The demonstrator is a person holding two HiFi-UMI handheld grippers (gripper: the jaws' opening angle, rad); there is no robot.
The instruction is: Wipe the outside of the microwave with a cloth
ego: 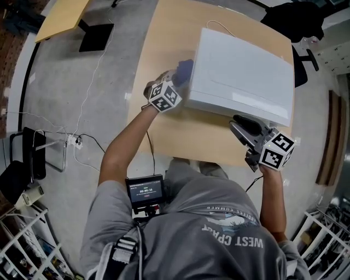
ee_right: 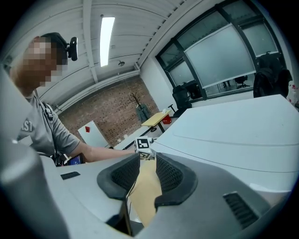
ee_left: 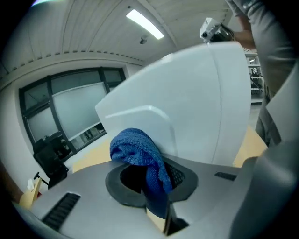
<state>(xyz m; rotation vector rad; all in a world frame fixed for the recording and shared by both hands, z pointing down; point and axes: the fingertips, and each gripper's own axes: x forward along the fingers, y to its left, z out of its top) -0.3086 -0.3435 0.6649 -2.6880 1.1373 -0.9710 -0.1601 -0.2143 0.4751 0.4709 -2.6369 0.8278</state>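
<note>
The white microwave (ego: 240, 76) stands on a wooden table (ego: 158, 49). Its side fills the left gripper view (ee_left: 196, 102), and its top runs across the right gripper view (ee_right: 233, 126). My left gripper (ego: 178, 76) is at the microwave's left side, shut on a bunched blue cloth (ego: 184, 70). The cloth (ee_left: 140, 154) bulges out of the left gripper (ee_left: 149, 172) right next to the white wall; whether it touches, I cannot tell. My right gripper (ego: 238, 121) hovers at the microwave's near right corner, open. Only tabletop shows between the fingers of the right gripper (ee_right: 147, 163).
A white cable (ego: 219, 26) trails off behind the microwave. A yellow side table (ego: 60, 16) and cables (ego: 76, 142) are on the floor at left. A dark chair (ego: 295, 22) stands beyond the table. A small screen (ego: 145, 192) hangs on the person's chest.
</note>
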